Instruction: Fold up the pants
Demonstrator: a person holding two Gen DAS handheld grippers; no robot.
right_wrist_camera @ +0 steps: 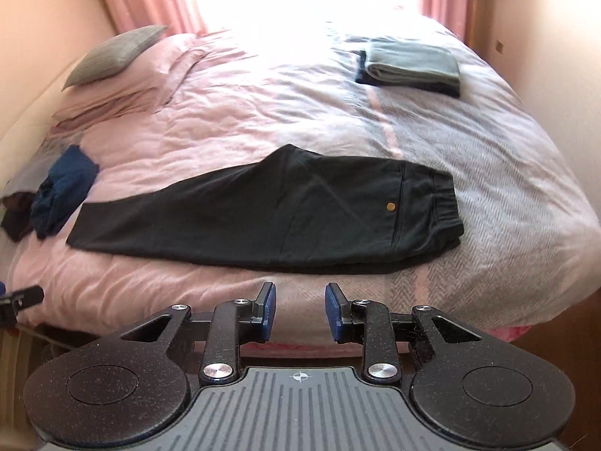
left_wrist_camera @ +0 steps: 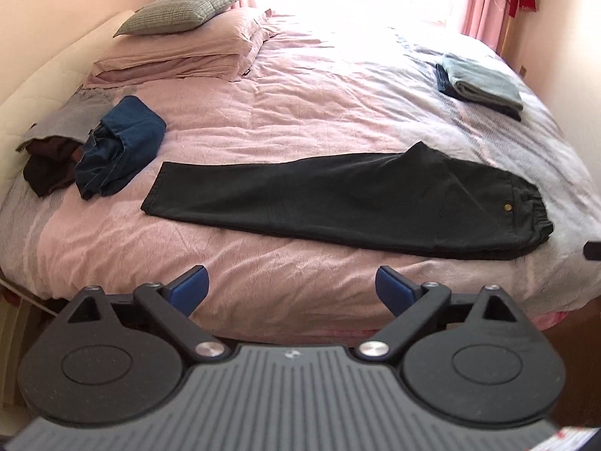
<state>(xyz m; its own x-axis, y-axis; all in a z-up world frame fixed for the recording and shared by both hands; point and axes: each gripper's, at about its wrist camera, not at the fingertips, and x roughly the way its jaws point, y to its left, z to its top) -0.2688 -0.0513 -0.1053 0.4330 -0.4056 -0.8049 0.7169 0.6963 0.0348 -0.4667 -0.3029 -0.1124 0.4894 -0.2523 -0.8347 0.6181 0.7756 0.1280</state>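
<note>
Black pants (left_wrist_camera: 338,203) (right_wrist_camera: 270,218) lie flat on the bed, folded lengthwise with one leg over the other. Their hem points left and the elastic waistband with a brass button (right_wrist_camera: 390,206) lies to the right. My left gripper (left_wrist_camera: 291,282) hangs above the bed's near edge, in front of the pants, wide open with nothing between its blue pads. My right gripper (right_wrist_camera: 300,300) is also held back over the near edge, below the pants' seat. Its pads stand a small gap apart and hold nothing.
The bed (left_wrist_camera: 300,112) has a pink and grey cover. A crumpled blue garment (left_wrist_camera: 120,143) and a dark brown one (left_wrist_camera: 49,169) lie at the left. A folded stack, grey-green on dark (left_wrist_camera: 480,79), sits at the far right. Pillows (left_wrist_camera: 176,45) rest by the headboard; pink curtains hang behind.
</note>
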